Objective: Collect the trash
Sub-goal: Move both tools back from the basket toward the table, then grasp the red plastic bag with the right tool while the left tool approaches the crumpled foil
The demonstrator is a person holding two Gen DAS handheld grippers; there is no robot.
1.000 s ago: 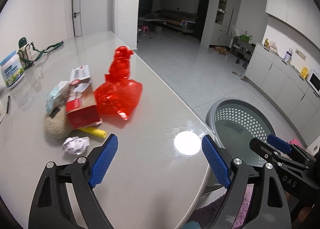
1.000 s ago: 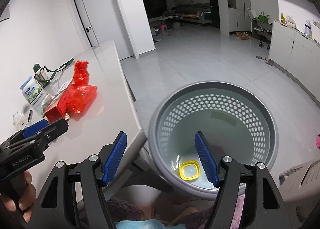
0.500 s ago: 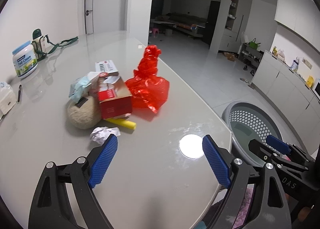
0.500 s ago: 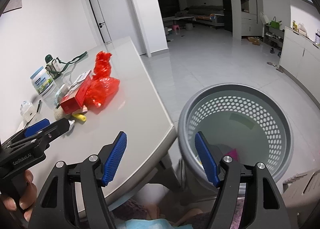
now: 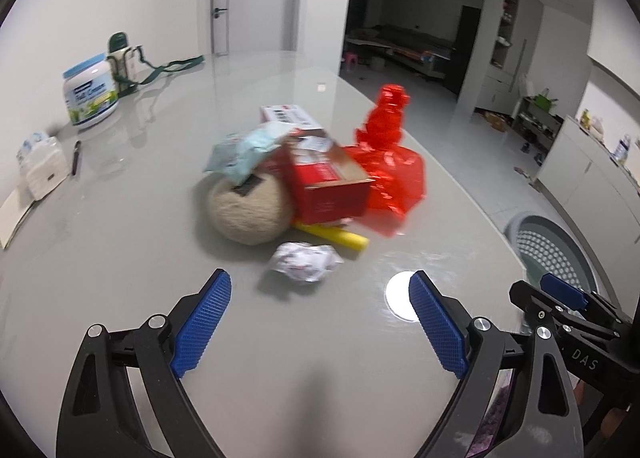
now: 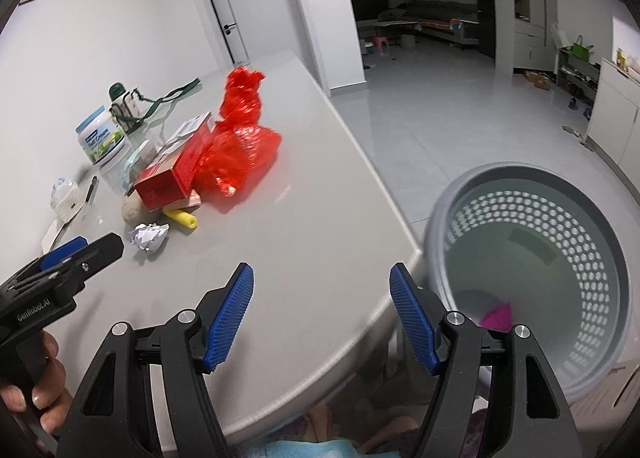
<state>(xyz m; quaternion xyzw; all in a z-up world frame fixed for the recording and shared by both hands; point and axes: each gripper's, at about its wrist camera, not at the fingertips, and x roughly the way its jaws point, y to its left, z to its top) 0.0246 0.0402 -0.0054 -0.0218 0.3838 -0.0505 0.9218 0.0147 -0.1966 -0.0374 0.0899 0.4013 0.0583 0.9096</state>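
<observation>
presently we find the trash gathered in one heap near the middle of the glossy grey table (image 5: 132,242). the crumpled white paper ball (image 5: 306,261) lies nearest the left gripper (image 5: 320,322), just beyond its fingertips and apart from them. behind it the yellow cylindrical tube (image 5: 340,236) lies flat, its long axis running from under the heap out toward the right, free end pointing at the table's right edge. the red cardboard box (image 5: 328,188) rests on its side, open flap up, long axis running away from us toward the far end of the table. the beige ball of yarn (image 5: 248,210) touches the box on its left, with a pale blue wrapper (image 5: 248,150) draped over both. the red plastic bag (image 5: 390,158) stands beside the box on the right, knotted top upright.

both tools are empty with jaws spread wide; the right gripper (image 6: 322,316) hovers over the rounded table edge. the grey perforated plastic basket (image 6: 532,258) stands on the pale tiled floor (image 6: 460,110) just beside that edge, with a magenta scrap (image 6: 498,316) inside. by the white wall, a white tub with a blue lid (image 5: 91,92) and a green-capped bottle with a strap (image 5: 122,62) stand well apart from the heap.
</observation>
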